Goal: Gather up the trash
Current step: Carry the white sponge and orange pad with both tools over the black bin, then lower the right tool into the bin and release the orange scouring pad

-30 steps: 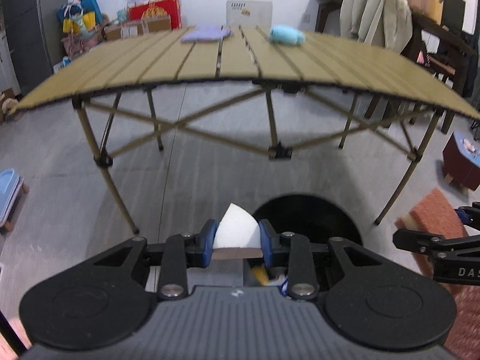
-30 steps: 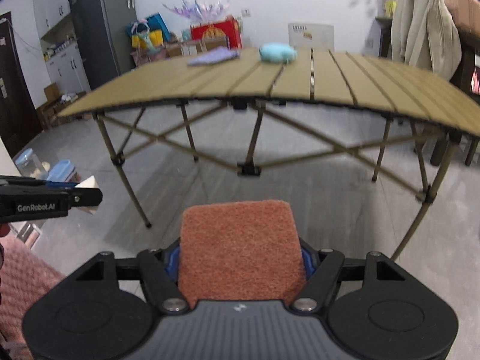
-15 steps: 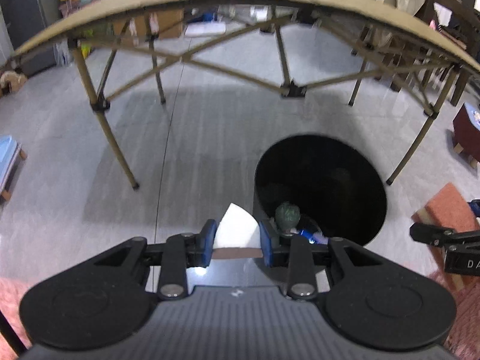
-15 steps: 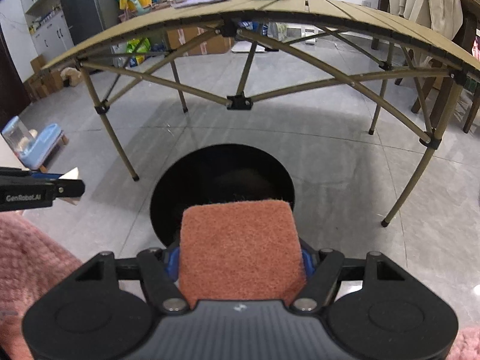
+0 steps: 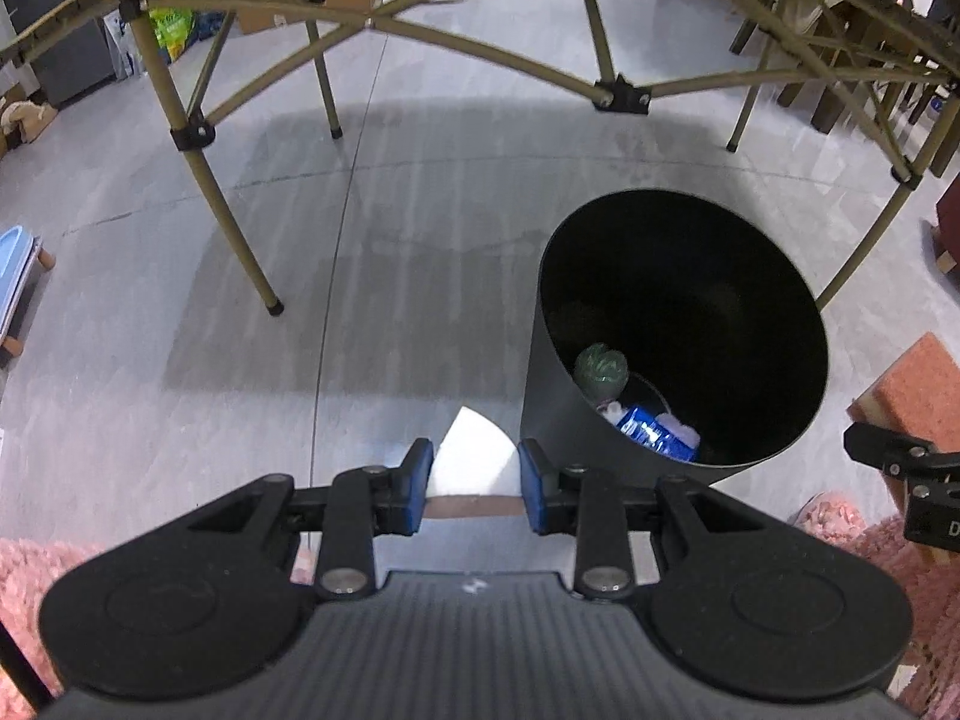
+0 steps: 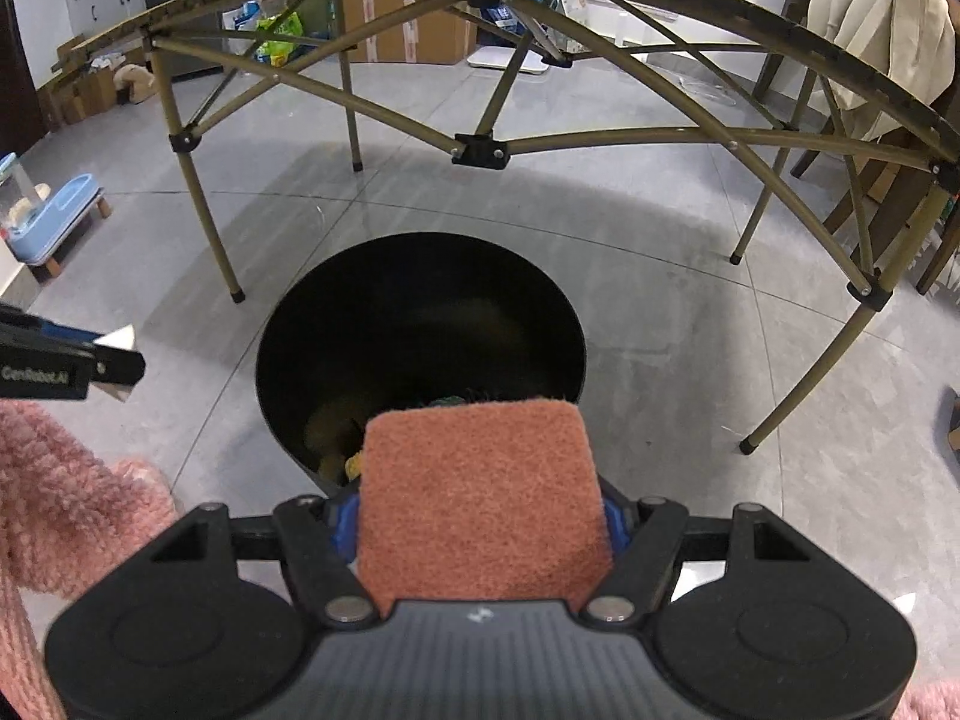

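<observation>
My left gripper (image 5: 474,468) is shut on a white wedge of foam (image 5: 471,450), held just left of a black round trash bin (image 5: 780,300) on the floor. My right gripper (image 6: 480,516) is shut on an orange scouring sponge (image 6: 480,492), which hangs over the near rim of the same bin (image 6: 270,360). Inside the bin lie a green crumpled item (image 5: 600,366), a blue wrapper (image 5: 642,426) and white scraps. The sponge (image 5: 906,384) also shows at the right edge of the left wrist view, and the foam wedge (image 6: 120,339) at the left edge of the right wrist view.
A folding table's tan legs and crossbars (image 5: 234,228) arch over the floor behind the bin. A blue pet feeder (image 6: 54,222) stands at the left. Pink fluffy sleeves (image 6: 66,504) frame the lower corners. Boxes and bags (image 6: 414,24) line the far wall.
Both grippers have sunk and tipped downward, from level with the tabletop to below it. The bin has come into full view and closer. Both grips are unchanged.
</observation>
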